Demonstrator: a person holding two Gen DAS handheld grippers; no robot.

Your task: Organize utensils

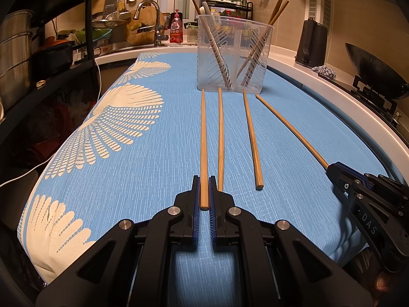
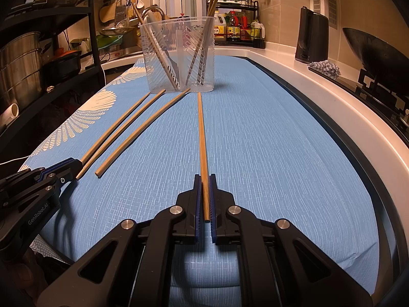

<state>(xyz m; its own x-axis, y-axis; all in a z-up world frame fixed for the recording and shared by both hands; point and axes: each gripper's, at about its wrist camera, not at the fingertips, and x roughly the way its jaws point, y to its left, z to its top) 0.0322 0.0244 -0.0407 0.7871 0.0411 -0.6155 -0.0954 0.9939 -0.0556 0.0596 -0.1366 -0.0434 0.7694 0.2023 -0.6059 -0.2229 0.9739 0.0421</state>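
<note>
Left wrist view, left gripper (image 1: 204, 192): jaws drawn together on the near end of the leftmost chopstick (image 1: 203, 148), at 6 o'clock in the view; the blue pads press both of its sides.
Left wrist view, other sticks: three more lie on the blue cloth (image 1: 153, 179), all pointing toward 12 o'clock. The second chopstick (image 1: 220, 138) lies just beside the held one, the third chopstick (image 1: 251, 138) a little further toward 3 o'clock.
Left wrist view, right gripper (image 1: 332, 170): comes in at 4 o'clock, closed over the near end of the fourth chopstick (image 1: 291, 130).
Left wrist view, clear holder (image 1: 232, 58): stands at 12 o'clock, just past the far tips, with chopsticks already leaning in its two compartments.
Right wrist view, right gripper (image 2: 205, 192): at 6 o'clock, clamped on the fourth chopstick (image 2: 202, 138), which runs straight toward the clear holder (image 2: 179, 58) at 12 o'clock.
Right wrist view, left gripper (image 2: 74, 166): at 9 o'clock, pinching the end of the leftmost chopstick (image 2: 115, 130); two loose sticks lie between the held ones.
Step in hand: by my reading, both outer sticks are gripped but appear still flat on the cloth, so the lift has not begun.
Next move calls for: raising each stick by its near end, tipping it upright, and lowering it tip-first into a compartment without knocking the light holder or the sticks leaning there.
</note>
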